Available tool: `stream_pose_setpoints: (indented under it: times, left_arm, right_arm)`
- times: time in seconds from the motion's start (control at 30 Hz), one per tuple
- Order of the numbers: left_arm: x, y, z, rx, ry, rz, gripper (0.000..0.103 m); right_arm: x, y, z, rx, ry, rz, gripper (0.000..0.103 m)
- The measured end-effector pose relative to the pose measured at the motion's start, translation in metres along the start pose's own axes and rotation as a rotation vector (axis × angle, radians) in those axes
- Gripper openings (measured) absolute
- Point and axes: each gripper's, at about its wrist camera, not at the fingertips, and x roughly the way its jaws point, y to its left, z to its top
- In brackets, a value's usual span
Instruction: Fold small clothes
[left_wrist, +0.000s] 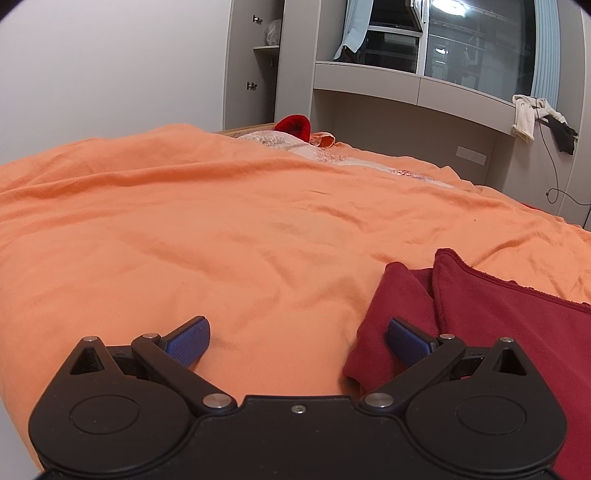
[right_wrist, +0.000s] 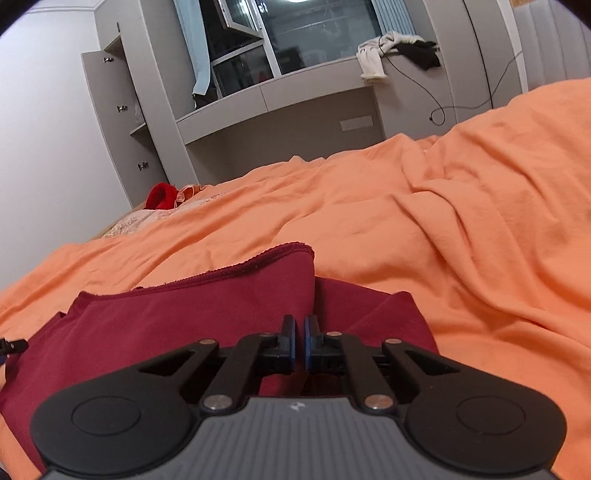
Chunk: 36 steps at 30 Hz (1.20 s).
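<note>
A dark red garment (left_wrist: 509, 332) lies partly folded on the orange bedsheet (left_wrist: 229, 229). My left gripper (left_wrist: 297, 341) stands wide open at the garment's left edge. Its right finger (left_wrist: 406, 338) rests over the red cloth and its left finger (left_wrist: 190, 339) over the bare sheet. In the right wrist view the same garment (right_wrist: 192, 317) lies spread under my right gripper (right_wrist: 300, 341). That gripper's blue pads are pressed almost together, right where a folded edge of the cloth runs in between them, so they pinch a thin bit of fabric.
The orange sheet (right_wrist: 461, 229) is rumpled into ridges at the right. A bright red item (left_wrist: 293, 125) and a patterned cloth (left_wrist: 280, 142) lie at the bed's far end. Grey cabinets, a window ledge (left_wrist: 413, 83) with draped clothes and a cable stand beyond.
</note>
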Motion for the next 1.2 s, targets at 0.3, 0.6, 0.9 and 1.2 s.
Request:
stream_pose_setpoints:
  times: [0.3, 0.6, 0.9, 1.2]
  left_arm:
    - [-0.001, 0.003, -0.001, -0.011, -0.010, -0.008, 0.102]
    - [-0.038, 0.017, -0.007, -0.114, -0.118, -0.078, 0.102]
    - [-0.098, 0.007, -0.040, -0.147, -0.142, -0.190, 0.102]
    - [-0.113, -0.025, -0.074, -0.167, 0.027, -0.451, 0.102]
  right_arm:
    - [-0.002, -0.002, -0.001, 0.018, 0.005, 0.031, 0.029]
    - [-0.035, 0.013, -0.001, -0.020, -0.137, 0.017, 0.103]
    - [-0.061, 0.054, -0.015, -0.179, -0.236, -0.004, 0.103]
    - [-0.072, 0.099, -0.041, -0.210, -0.226, 0.104, 0.103]
